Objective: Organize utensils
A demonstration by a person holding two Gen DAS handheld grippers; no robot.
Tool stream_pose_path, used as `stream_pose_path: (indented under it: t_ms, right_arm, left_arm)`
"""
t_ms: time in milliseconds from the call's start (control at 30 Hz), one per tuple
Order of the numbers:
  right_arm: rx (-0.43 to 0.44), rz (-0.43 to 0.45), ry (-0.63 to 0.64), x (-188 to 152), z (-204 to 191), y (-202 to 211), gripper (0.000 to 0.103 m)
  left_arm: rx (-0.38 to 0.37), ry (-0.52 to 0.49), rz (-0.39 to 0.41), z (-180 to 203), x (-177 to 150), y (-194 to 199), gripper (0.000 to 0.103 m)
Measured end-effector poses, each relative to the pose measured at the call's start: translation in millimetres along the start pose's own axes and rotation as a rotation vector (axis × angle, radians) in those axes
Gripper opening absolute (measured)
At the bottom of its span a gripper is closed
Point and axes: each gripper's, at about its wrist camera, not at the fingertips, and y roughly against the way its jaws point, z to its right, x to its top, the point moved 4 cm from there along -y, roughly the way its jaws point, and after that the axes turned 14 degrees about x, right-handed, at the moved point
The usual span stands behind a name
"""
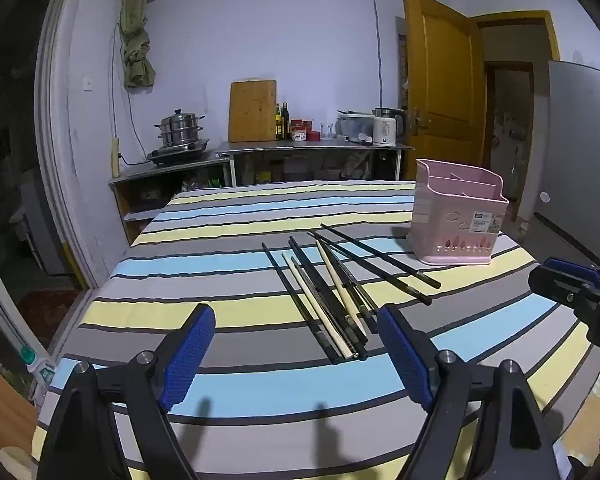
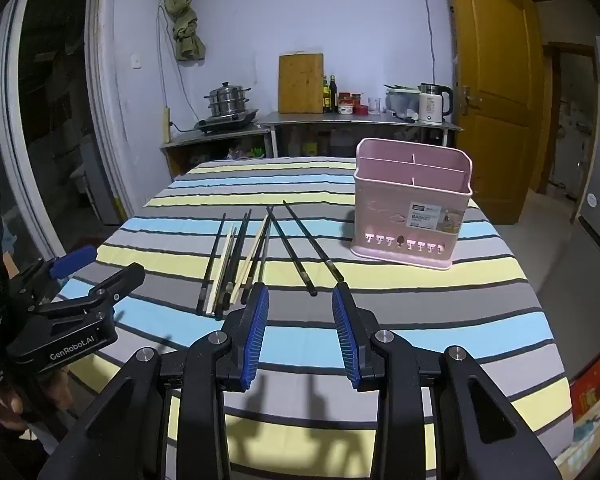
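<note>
Several chopsticks (image 1: pixel 332 292) (image 2: pixel 252 256), most black and a few pale wood, lie side by side on the striped tablecloth. A pink divided utensil basket (image 1: pixel 458 216) (image 2: pixel 412 204) stands upright to their right, with nothing visible inside. My left gripper (image 1: pixel 296 324) hovers open just short of the chopsticks' near ends, nothing between its blue pads. My right gripper (image 2: pixel 300 292) also stands open, its tips just behind the near ends of the two rightmost black chopsticks. The left gripper (image 2: pixel 84 268) shows at the left of the right wrist view.
The table (image 1: pixel 236 392) (image 2: pixel 420 320) carries a blue, yellow and grey striped cloth. Behind it a steel counter (image 1: pixel 312 146) holds a steamer pot, cutting board, bottles and a kettle. A wooden door (image 1: pixel 444 92) stands open at the right. A person's hand (image 2: pixel 16 404) holds the left tool.
</note>
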Motion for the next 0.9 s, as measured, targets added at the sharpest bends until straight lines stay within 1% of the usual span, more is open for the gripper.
stream_pose_path:
  t_ms: [267, 333, 900]
  right_arm:
    - [0.000, -0.001, -0.001, 0, 0, 1, 0.034]
    - [0.001, -0.001, -0.002, 0, 0, 1, 0.034]
    - [-0.001, -0.003, -0.003, 0, 1, 4, 0.034]
  left_arm:
    - [0.004, -0.021, 0.009, 2, 2, 13, 0.083]
    - [-0.016, -0.014, 0.006, 4, 2, 6, 0.083]
    - [-0.027, -0.017, 0.008, 6, 2, 9, 0.083]
